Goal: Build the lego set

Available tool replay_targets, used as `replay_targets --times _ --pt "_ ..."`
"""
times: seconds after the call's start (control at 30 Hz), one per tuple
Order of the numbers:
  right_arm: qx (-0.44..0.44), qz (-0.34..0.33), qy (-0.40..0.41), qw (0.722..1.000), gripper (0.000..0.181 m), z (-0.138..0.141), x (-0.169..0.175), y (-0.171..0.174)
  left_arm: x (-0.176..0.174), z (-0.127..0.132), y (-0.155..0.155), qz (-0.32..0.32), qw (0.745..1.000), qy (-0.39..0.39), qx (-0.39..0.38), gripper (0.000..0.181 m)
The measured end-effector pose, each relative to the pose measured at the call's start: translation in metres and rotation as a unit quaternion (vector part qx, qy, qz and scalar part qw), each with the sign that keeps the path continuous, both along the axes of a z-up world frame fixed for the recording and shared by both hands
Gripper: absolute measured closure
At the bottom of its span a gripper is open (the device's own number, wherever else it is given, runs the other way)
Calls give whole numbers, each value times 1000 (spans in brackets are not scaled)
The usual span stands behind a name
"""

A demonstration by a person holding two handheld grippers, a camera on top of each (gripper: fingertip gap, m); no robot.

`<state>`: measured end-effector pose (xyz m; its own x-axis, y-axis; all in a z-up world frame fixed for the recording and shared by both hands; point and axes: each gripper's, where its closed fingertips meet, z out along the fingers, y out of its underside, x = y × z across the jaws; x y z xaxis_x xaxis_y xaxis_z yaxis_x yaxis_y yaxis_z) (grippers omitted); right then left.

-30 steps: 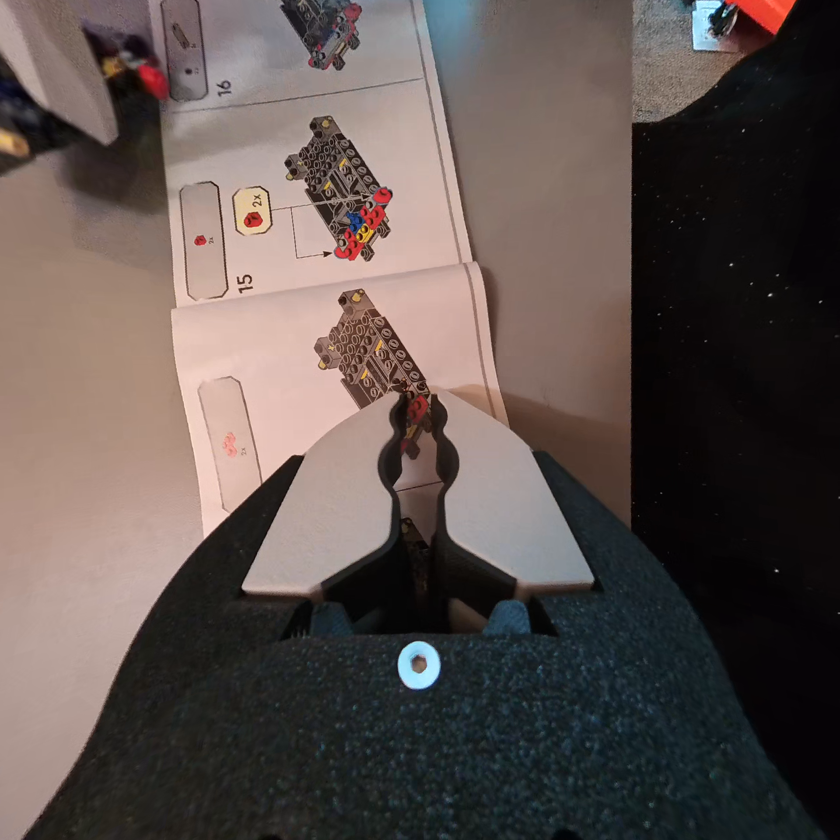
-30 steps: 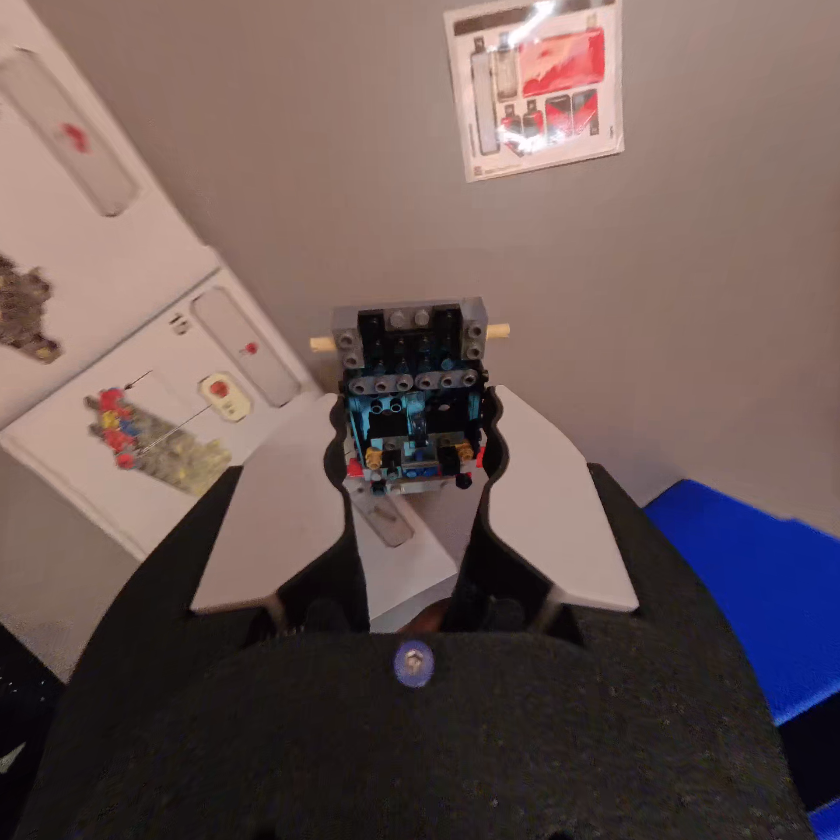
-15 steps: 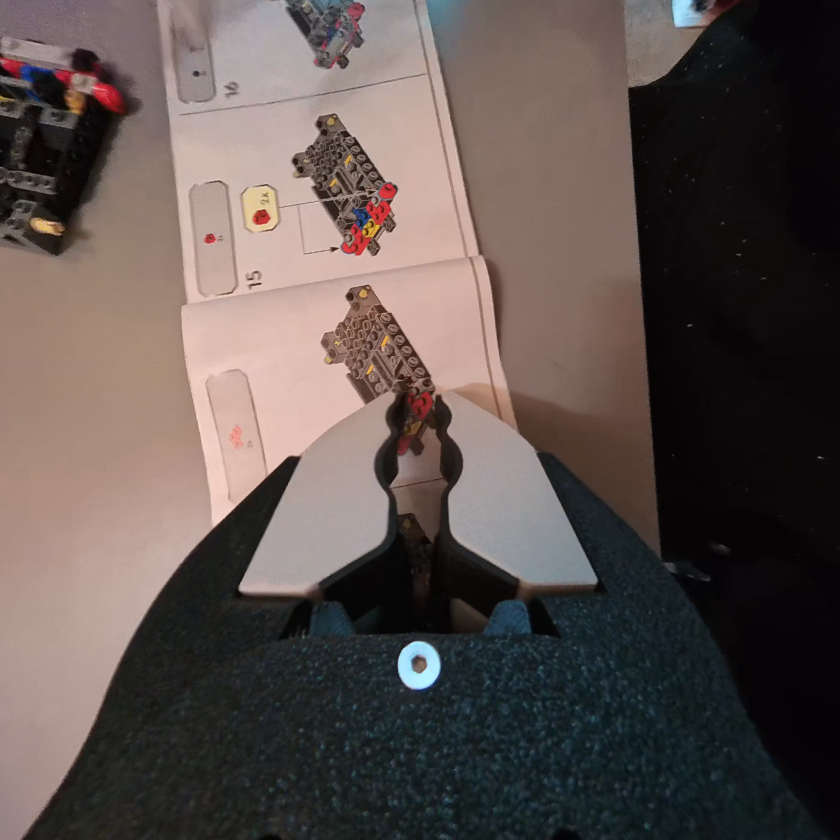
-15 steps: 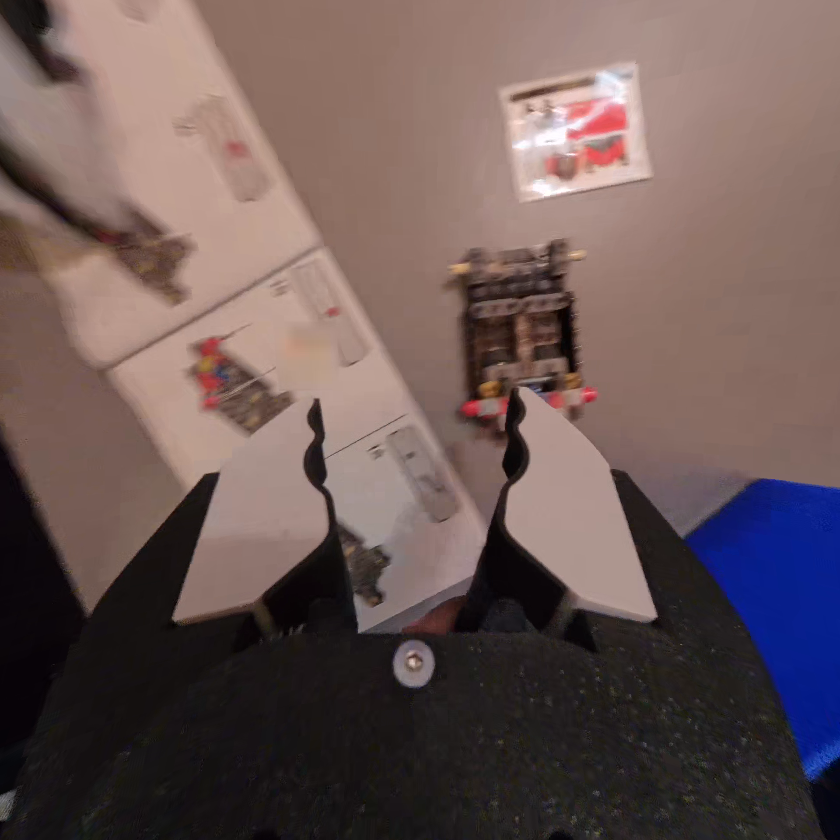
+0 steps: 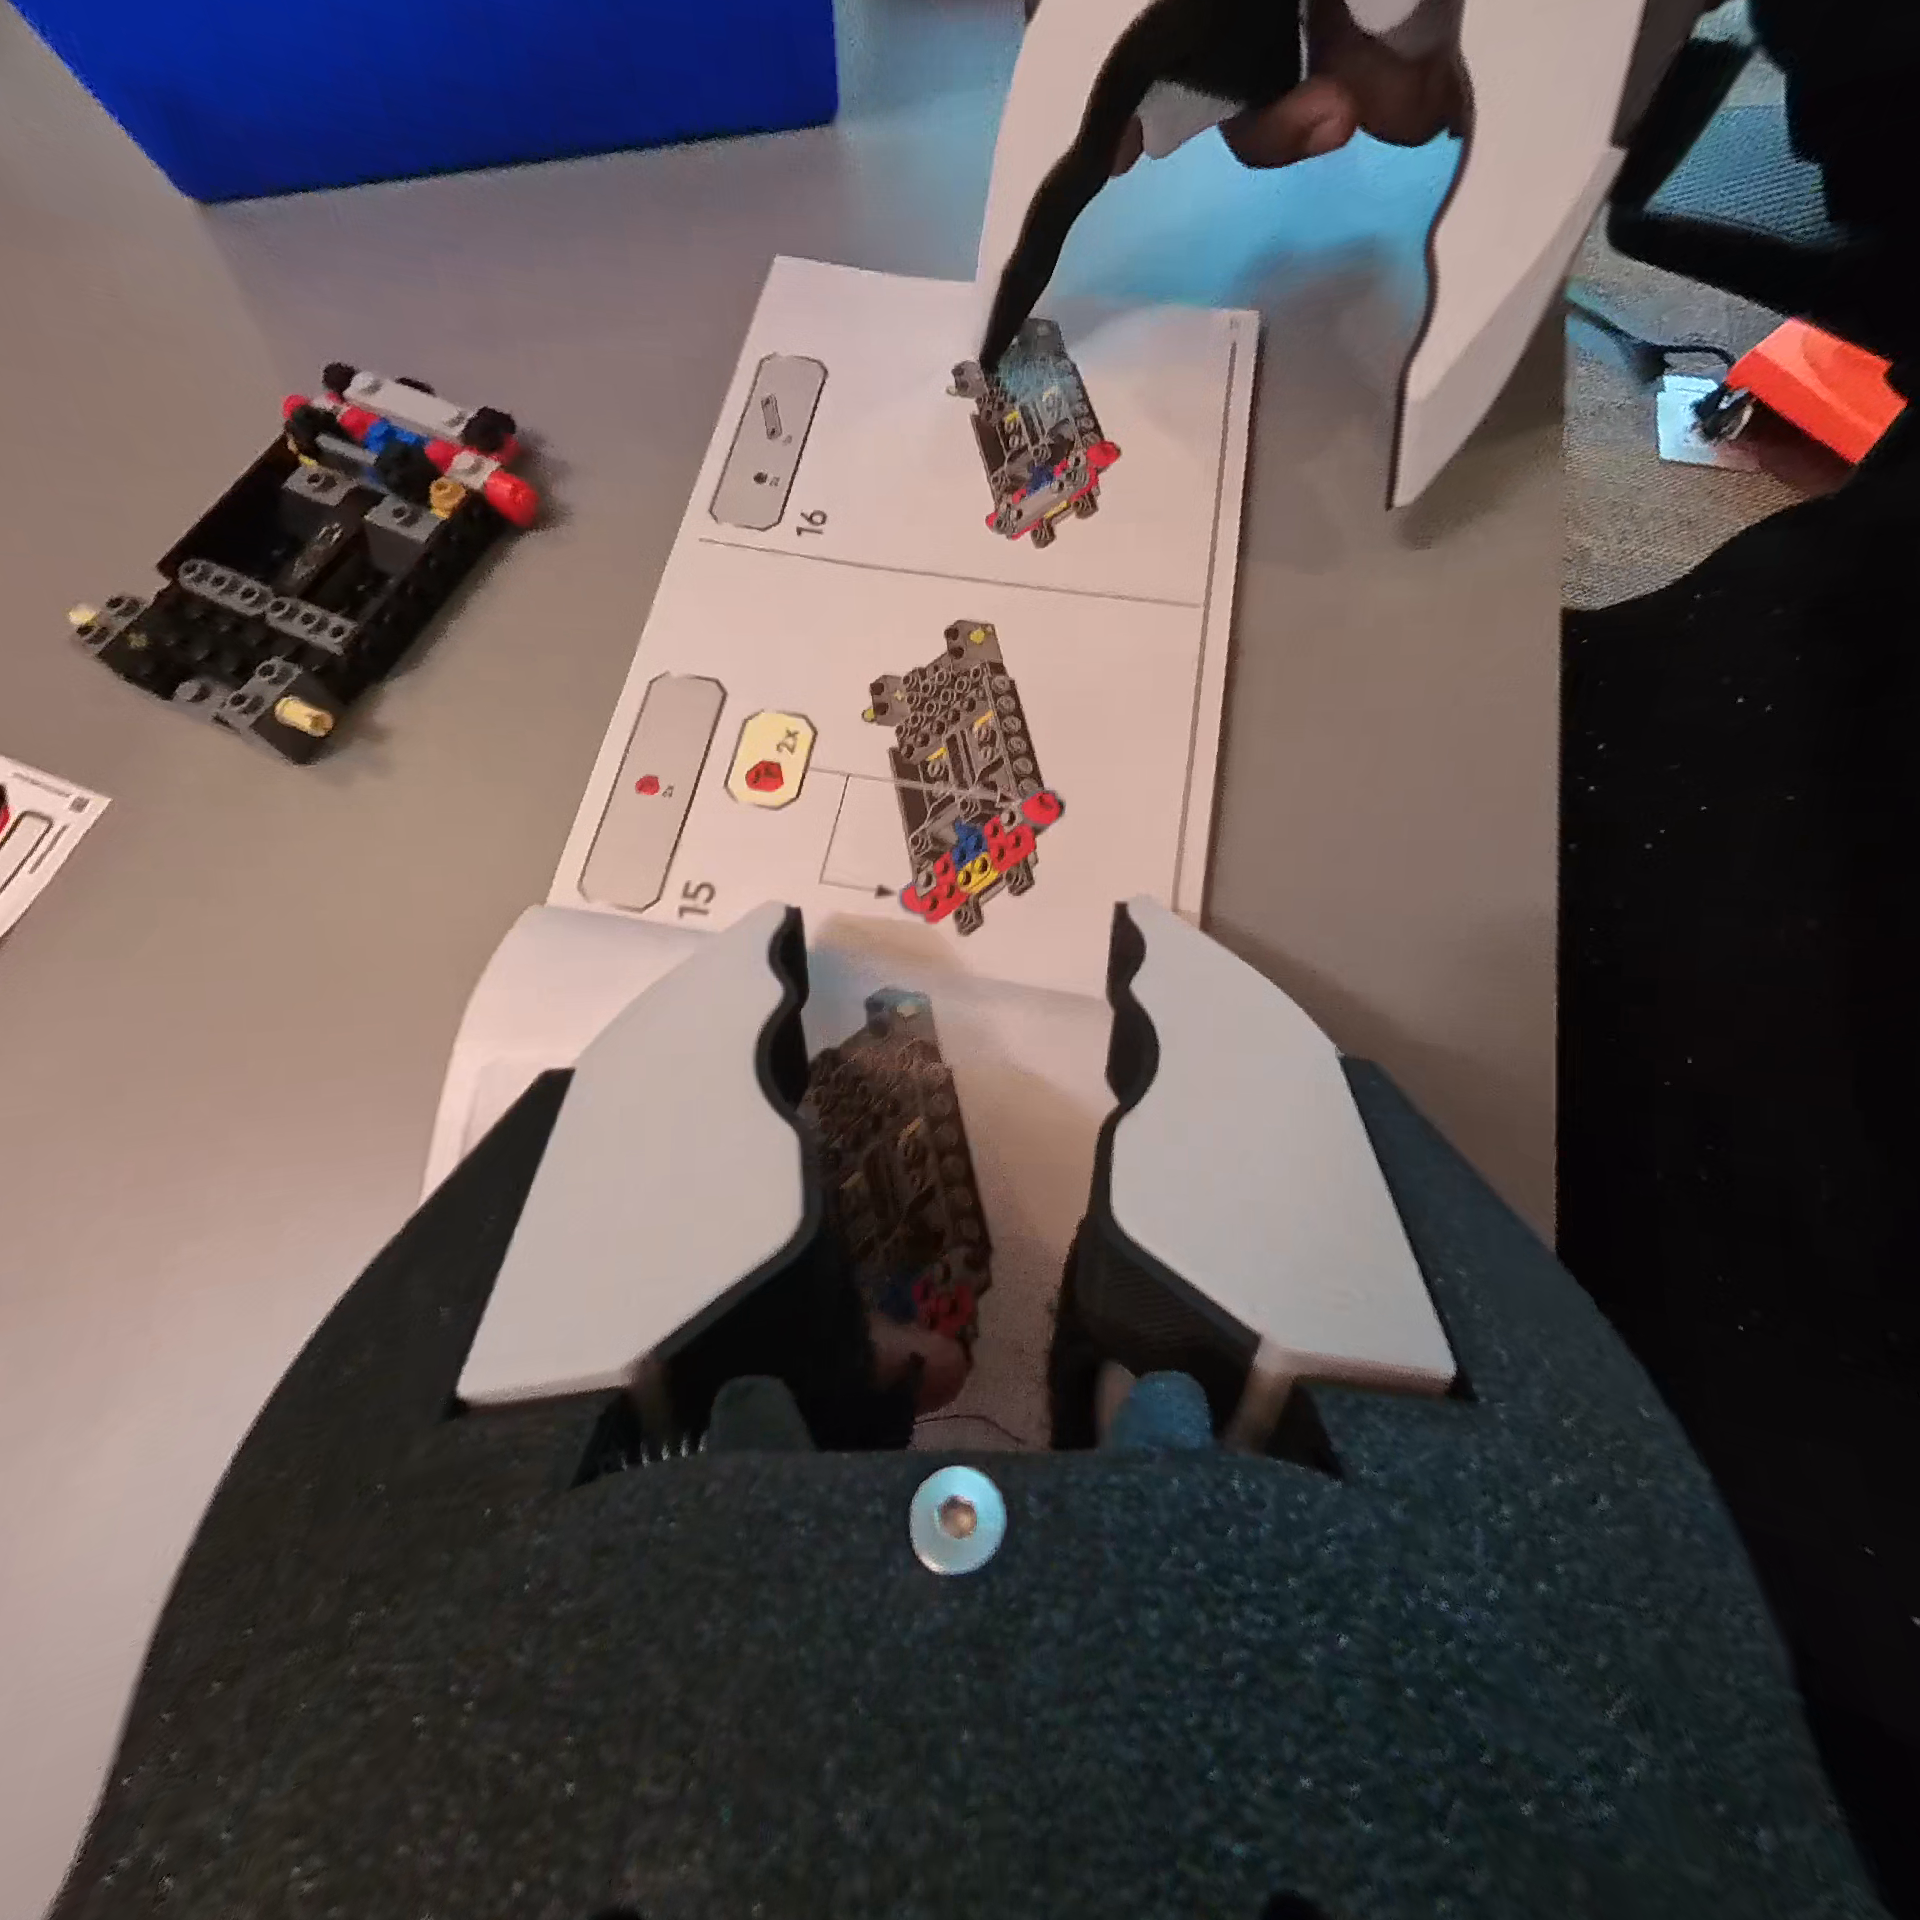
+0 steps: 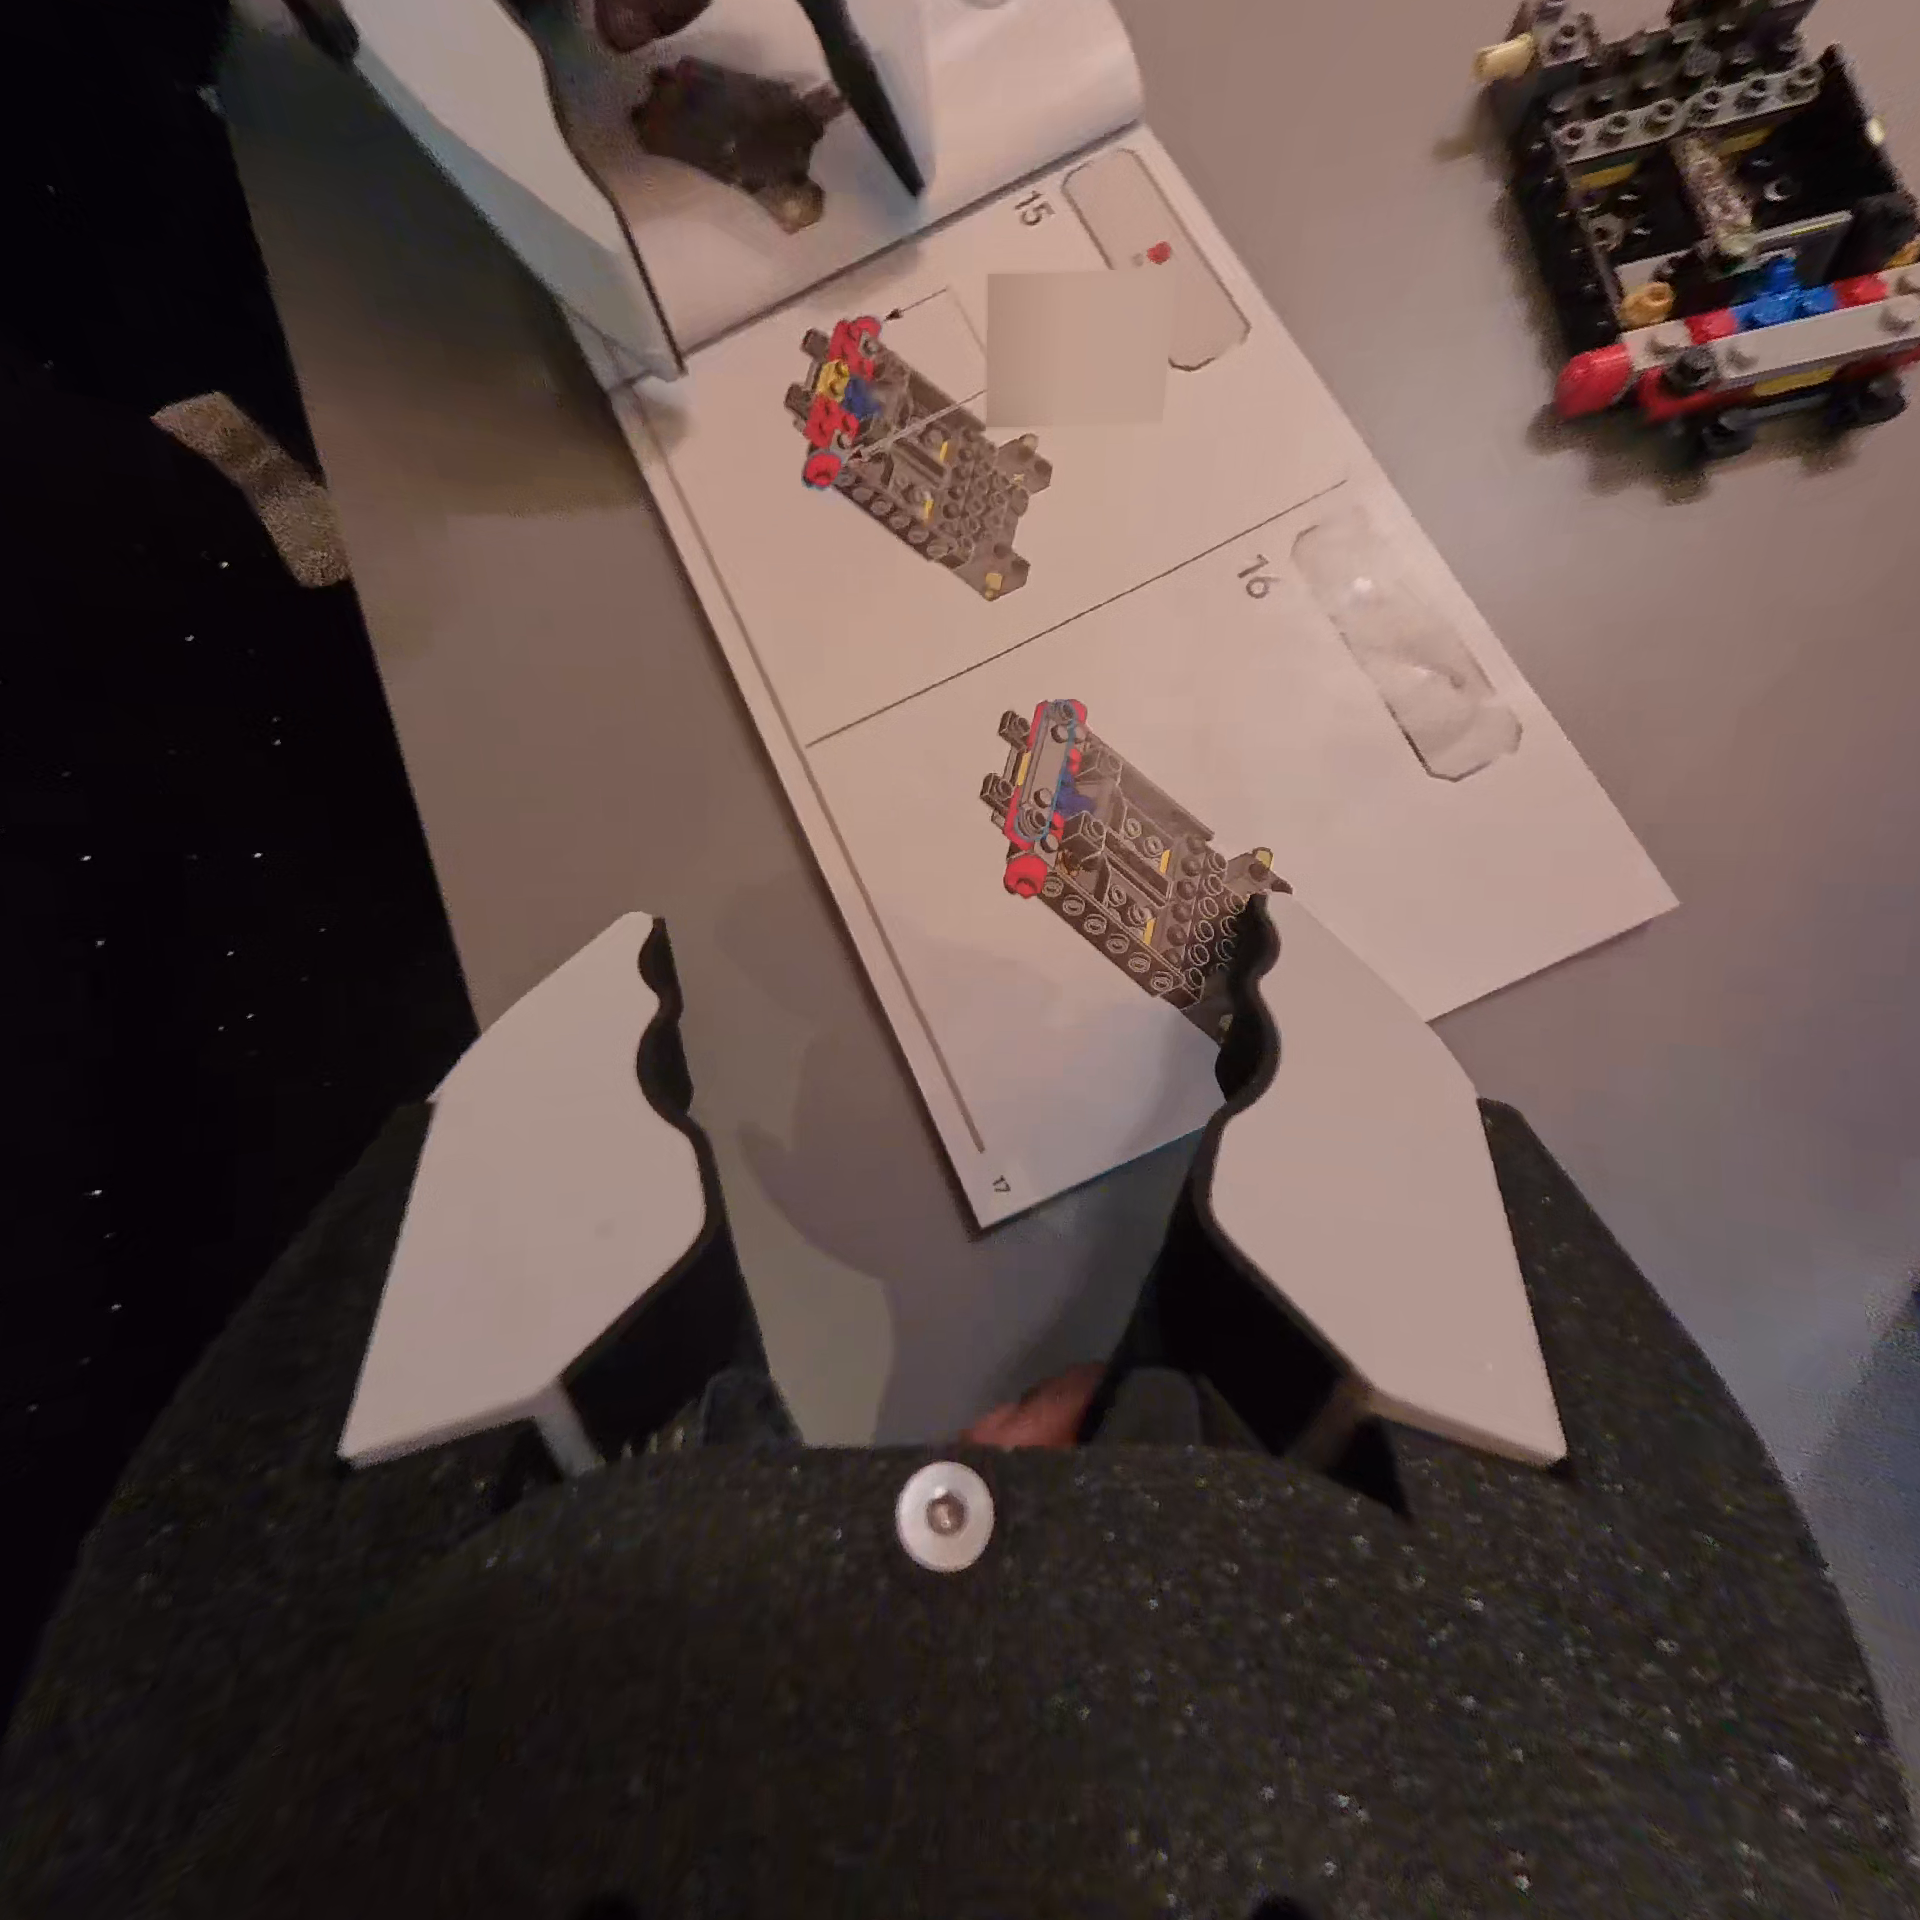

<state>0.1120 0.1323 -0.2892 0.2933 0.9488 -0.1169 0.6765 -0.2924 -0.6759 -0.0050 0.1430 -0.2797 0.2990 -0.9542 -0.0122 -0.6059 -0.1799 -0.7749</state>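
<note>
The partly built lego chassis [image 5: 301, 551], black and grey with a red and blue end, lies on the grey table [image 5: 312, 1039] left of the open instruction booklet [image 5: 935, 644]. It also shows in the right wrist view [image 6: 1714, 239], at the top right. My left gripper [image 5: 956, 920] is open and empty above the booklet's near, curled page. My right gripper [image 6: 954, 925] is wide open and empty over the booklet's [image 6: 1143, 623] other end. The two grippers face each other across the booklet: the right gripper's fingers [image 5: 1496, 312] show in the left wrist view, the left gripper's fingers [image 6: 499, 156] in the right wrist view.
A blue box [image 5: 416, 83] stands at the far left of the table. A sticker sheet [image 5: 31, 842] lies at the left edge. The table's edge runs just right of the booklet, with dark floor [image 5: 1745, 1039] beyond. An orange object [image 5: 1818, 384] lies on the carpet.
My right gripper set the chassis down on the table, let go, opened wide and moved over the booklet. My left gripper's jaws went from nearly shut to open.
</note>
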Motion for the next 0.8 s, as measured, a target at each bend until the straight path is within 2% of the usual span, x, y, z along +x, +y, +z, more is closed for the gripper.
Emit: replay_targets --times 0.07,0.13,0.23,0.3,0.47,0.57,0.7,0.8 --pt "-2 5 -3 1000 78 0 1 -6 1 -8 -2 -8 1000 17 3 129" --pt "17 5 2 1000 87 4 2 -4 3 -6 -5 -18 1000 12 5 135" --pt "56 -41 52 996 91 20 2 14 4 -6 -9 -33 999 14 24 144" --pt "39 -55 50 996 84 17 4 16 4 -6 -9 -31 999 14 23 143" --pt "50 -69 31 996 80 7 4 22 3 -7 -7 -25 1000 13 8 140" --pt "36 -50 4 998 83 -3 -1 14 3 -7 -7 -22 1000 12 4 139" --pt "54 -45 -30 997 69 -8 -8 9 3 -8 -7 -20 1000 11 0 139" --pt "45 -28 -14 999 67 -7 -19 1 3 -8 -7 -20 1000 11 -2 139"
